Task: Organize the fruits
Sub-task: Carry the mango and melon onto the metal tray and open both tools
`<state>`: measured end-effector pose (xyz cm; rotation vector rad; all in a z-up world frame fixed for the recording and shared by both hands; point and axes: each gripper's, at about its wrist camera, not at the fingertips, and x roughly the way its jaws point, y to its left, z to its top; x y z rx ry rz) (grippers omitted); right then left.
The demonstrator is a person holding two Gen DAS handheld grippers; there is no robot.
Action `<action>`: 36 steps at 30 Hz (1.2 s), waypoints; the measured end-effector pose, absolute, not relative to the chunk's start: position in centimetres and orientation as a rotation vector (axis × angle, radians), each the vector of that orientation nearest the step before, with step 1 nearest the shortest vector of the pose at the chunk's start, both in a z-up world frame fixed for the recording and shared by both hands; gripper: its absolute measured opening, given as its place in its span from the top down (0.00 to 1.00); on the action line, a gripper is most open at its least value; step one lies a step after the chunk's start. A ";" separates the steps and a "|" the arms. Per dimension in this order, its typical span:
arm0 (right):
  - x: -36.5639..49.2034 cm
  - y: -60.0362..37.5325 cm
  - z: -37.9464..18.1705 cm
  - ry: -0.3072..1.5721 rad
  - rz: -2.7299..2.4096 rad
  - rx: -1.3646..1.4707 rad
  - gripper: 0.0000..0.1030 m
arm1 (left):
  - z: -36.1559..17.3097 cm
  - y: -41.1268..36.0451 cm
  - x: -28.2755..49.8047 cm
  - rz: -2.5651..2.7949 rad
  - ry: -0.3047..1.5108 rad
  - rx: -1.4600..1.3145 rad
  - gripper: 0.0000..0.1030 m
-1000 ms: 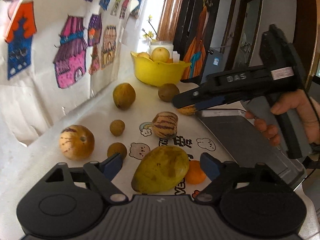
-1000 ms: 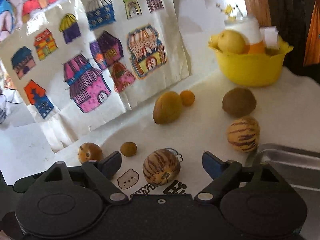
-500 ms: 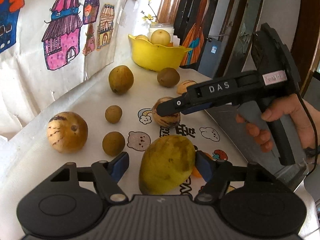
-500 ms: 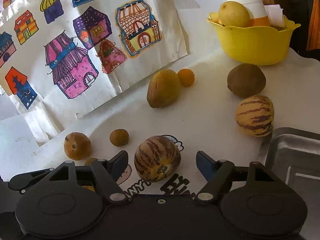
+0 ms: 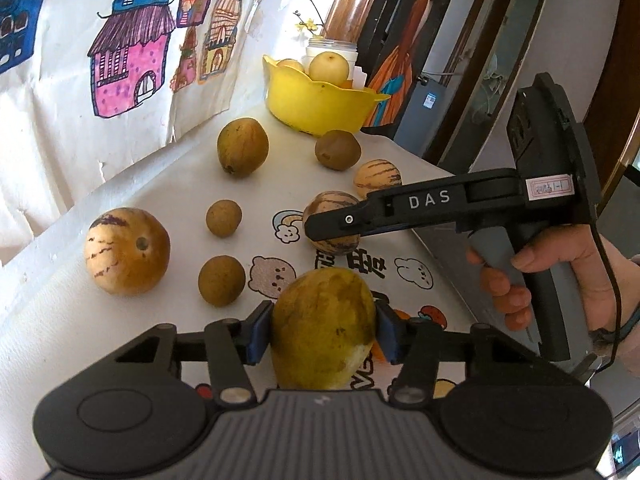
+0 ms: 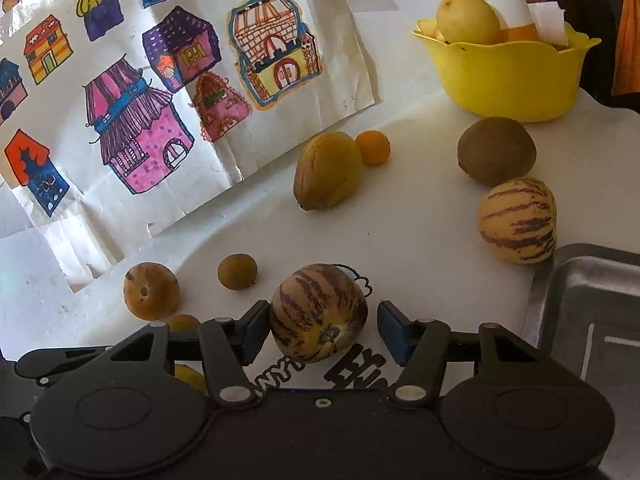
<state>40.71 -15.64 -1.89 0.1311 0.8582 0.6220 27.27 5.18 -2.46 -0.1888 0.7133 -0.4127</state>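
A home: children's house drawings (image 6: pixel 136 140) on the wall, doorways (image 5: pixel 516 64) behind.

White letters "DAS" stand on the black arm of the right tool (image 5: pixel 334 228), seen from the left wrist. Just behind them, a small white sticker (image 5: pixel 549 186) carries red writing too blurred to read. Black lettering on the tabletop cloth (image 6: pixel 352 372) is partly hidden and unreadable.
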 end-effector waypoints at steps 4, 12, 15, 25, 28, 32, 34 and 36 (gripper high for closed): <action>40.8 -15.6 -1.8 0.857 0.622 0.148 0.48 | -2.3 5.2 27.3 -0.419 0.721 -0.182 0.46; 40.4 -16.1 -1.9 0.842 0.622 0.174 0.50 | -2.1 5.2 26.8 -0.359 0.725 -0.213 0.46; 40.0 -16.6 -1.7 0.829 0.631 0.194 0.50 | -2.0 5.6 26.7 -0.333 0.725 -0.248 0.46; 37.9 -20.7 0.9 0.750 0.625 0.269 0.50 | 0.2 4.5 26.4 -0.292 0.680 -0.270 0.46; 37.5 -23.5 2.1 0.718 0.587 0.267 0.50 | 0.7 3.3 26.8 -0.305 0.661 -0.287 0.46; 37.2 -27.8 3.4 0.689 0.501 0.271 0.50 | 0.8 1.3 27.8 -0.330 0.662 -0.323 0.46; 37.3 -29.6 3.8 0.681 0.454 0.272 0.50 | 0.9 -0.1 28.5 -0.343 0.652 -0.322 0.46; 37.3 -31.5 4.0 0.671 0.405 0.269 0.50 | 1.0 -1.5 29.1 -0.363 0.641 -0.326 0.46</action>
